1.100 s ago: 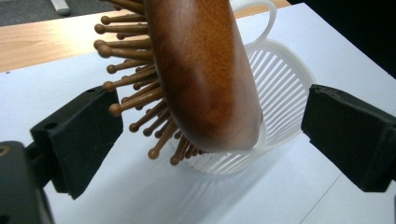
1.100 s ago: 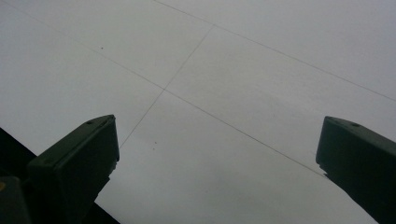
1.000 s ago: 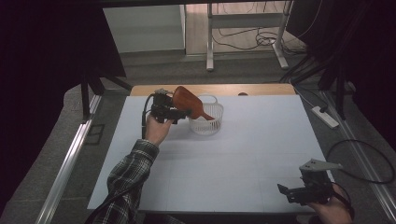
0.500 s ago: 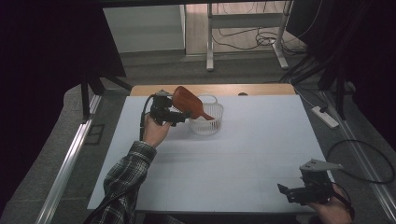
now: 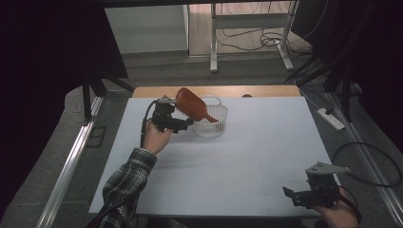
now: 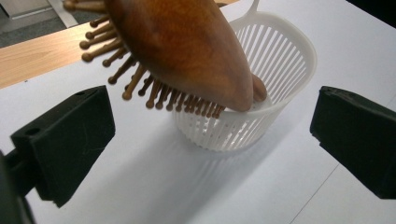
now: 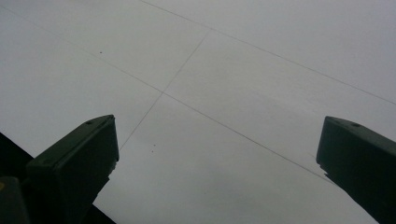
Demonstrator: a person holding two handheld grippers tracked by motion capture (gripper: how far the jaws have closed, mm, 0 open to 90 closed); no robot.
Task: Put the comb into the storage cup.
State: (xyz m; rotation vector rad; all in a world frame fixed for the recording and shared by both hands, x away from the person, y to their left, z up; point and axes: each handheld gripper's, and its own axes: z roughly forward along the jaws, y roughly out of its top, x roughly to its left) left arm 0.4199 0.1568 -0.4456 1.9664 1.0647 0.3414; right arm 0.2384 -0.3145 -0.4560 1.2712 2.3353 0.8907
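Note:
A brown wooden hairbrush (image 5: 192, 105) leans in a white slotted basket (image 5: 213, 127) at the back of the white table (image 5: 247, 161), handle down inside, head sticking out to the upper left. My left gripper (image 5: 183, 124) sits just left of the basket. In the left gripper view the brush (image 6: 182, 46) with its bristles hangs ahead of my left gripper (image 6: 210, 144) over the basket rim (image 6: 280, 60). The jaws have just been opening and stand wide apart, touching nothing. My right gripper (image 5: 297, 194) rests open at the near right corner, and my right gripper (image 7: 215, 158) faces bare table.
A wooden strip (image 5: 256, 90) borders the table's far edge. On the floor to the right lie a power strip (image 5: 330, 118) and a looped cable (image 5: 366, 161). A metal rail (image 5: 71, 161) runs along the left side.
My left gripper has let go of the brush and drawn back slightly toward the person. The brush has settled a little lower in the basket. The right gripper has not moved.

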